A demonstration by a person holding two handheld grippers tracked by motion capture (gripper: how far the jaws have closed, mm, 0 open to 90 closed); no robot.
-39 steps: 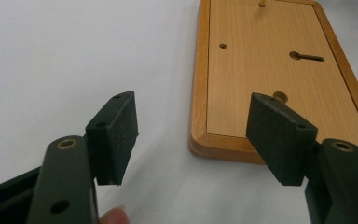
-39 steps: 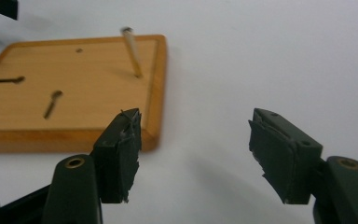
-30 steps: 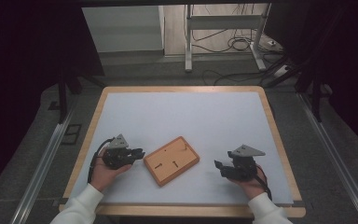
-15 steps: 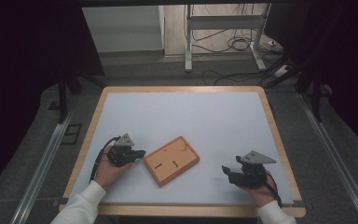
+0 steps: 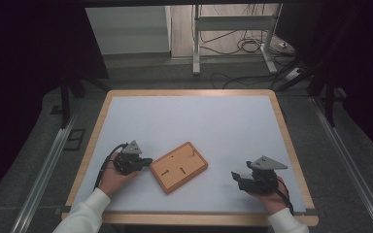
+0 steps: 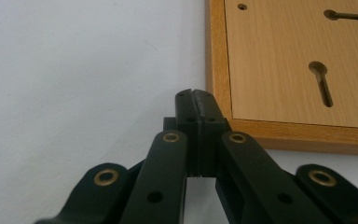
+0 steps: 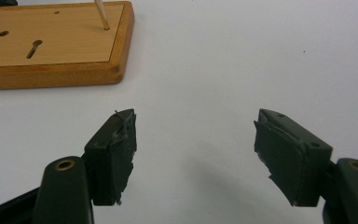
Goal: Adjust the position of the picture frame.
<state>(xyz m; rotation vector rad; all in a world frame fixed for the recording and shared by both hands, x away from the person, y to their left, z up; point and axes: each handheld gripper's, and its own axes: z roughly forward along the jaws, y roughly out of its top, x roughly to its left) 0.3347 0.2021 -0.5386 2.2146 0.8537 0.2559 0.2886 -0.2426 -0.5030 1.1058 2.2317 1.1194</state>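
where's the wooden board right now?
In the high view the wooden board lies on the near middle of the white table, between the grippers: the shut left gripper at its left edge, the open right gripper apart.

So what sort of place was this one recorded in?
Probably a lab or workshop set up for recording, not a home. A wood-framed table with a white top stands between dark curtains, with a metal stand and loose cables on the floor behind.

Operator and claws
White sleeves [image 5: 85,213]; black claws [image 5: 128,162] with brass rivets, grey triangular top plates [image 5: 268,163], black cables [image 5: 108,160].
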